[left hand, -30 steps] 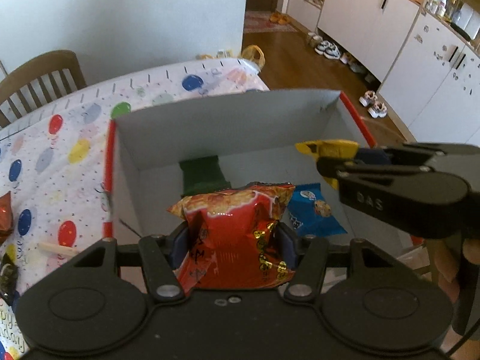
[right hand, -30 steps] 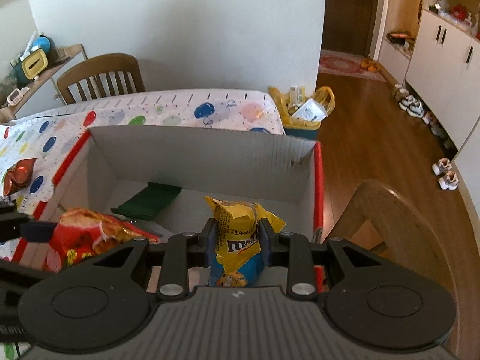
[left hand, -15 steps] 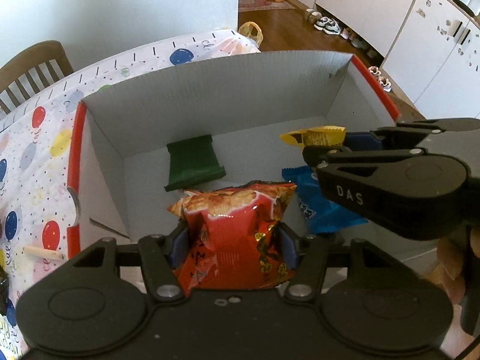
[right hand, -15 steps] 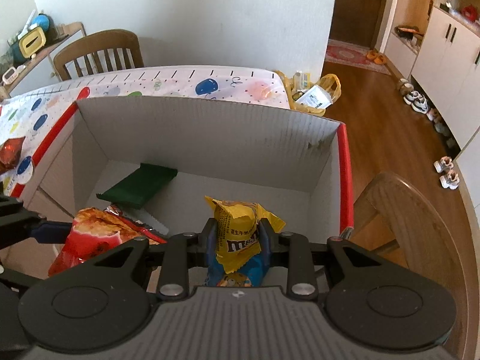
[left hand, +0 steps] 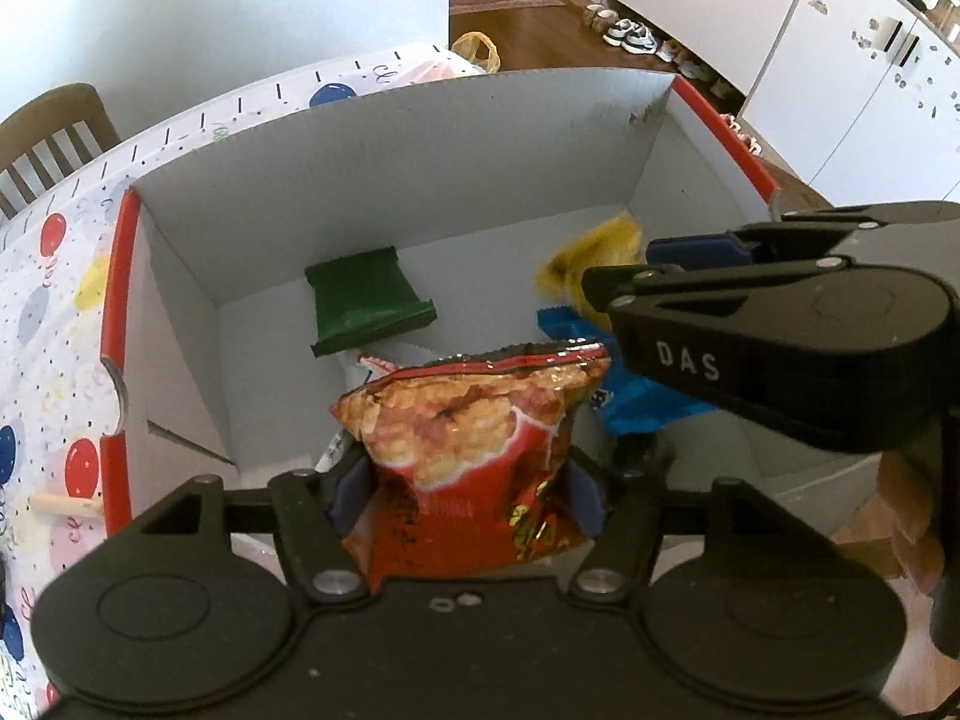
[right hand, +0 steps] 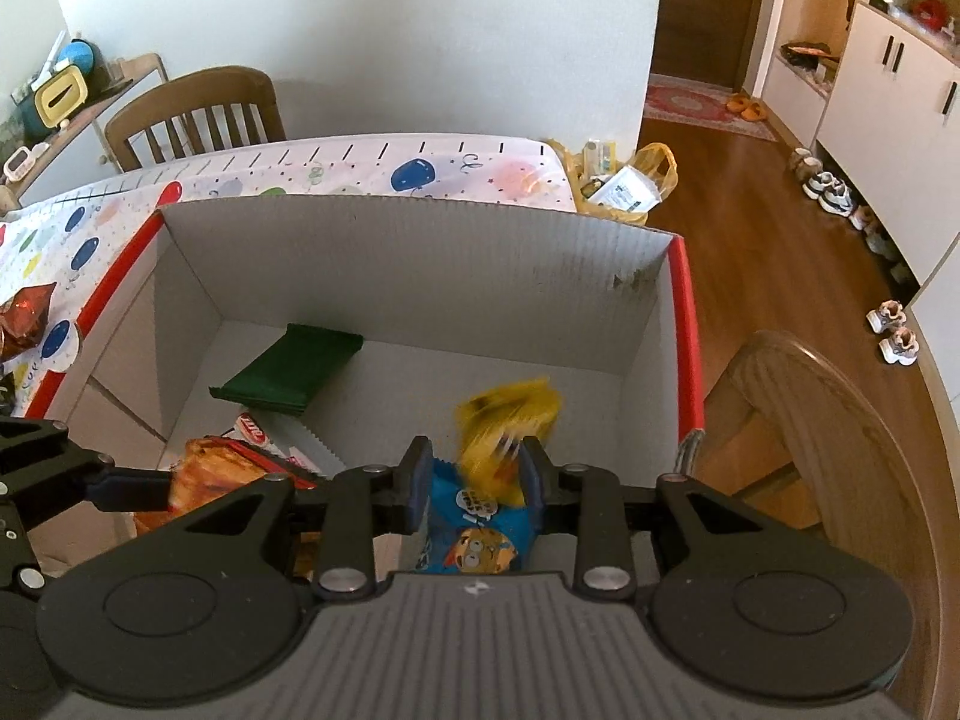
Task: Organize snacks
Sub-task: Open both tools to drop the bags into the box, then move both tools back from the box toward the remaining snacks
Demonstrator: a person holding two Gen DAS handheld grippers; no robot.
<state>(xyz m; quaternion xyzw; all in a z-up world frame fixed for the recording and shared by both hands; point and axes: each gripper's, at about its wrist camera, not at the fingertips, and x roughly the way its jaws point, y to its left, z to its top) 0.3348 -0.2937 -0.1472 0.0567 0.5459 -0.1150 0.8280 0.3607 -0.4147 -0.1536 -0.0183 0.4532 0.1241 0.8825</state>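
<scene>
A white cardboard box (left hand: 420, 138) with red rims stands on the balloon-print table; it also shows in the right wrist view (right hand: 420, 258). My left gripper (left hand: 468, 480) is shut on a red snack bag (left hand: 474, 438) and holds it over the box's near side. My right gripper (right hand: 474, 474) has opened; the yellow M&M's bag (right hand: 510, 414) is blurred and falls free between its fingers, above a blue cookie packet (right hand: 474, 534). The yellow bag also shows in the left wrist view (left hand: 594, 258). A green packet (left hand: 366, 300) lies on the box floor.
A white-and-red packet (right hand: 258, 429) lies in the box by the green one. A brown foil snack (right hand: 24, 318) and a wooden stick (left hand: 60, 504) lie on the table left of the box. Wooden chairs stand behind the table (right hand: 198, 114) and at the right (right hand: 828, 420).
Both grippers moved forward and down over the box. The right gripper's jaws opened and let go of the yellow bag, which now drops blurred. The left gripper still holds the red bag.
</scene>
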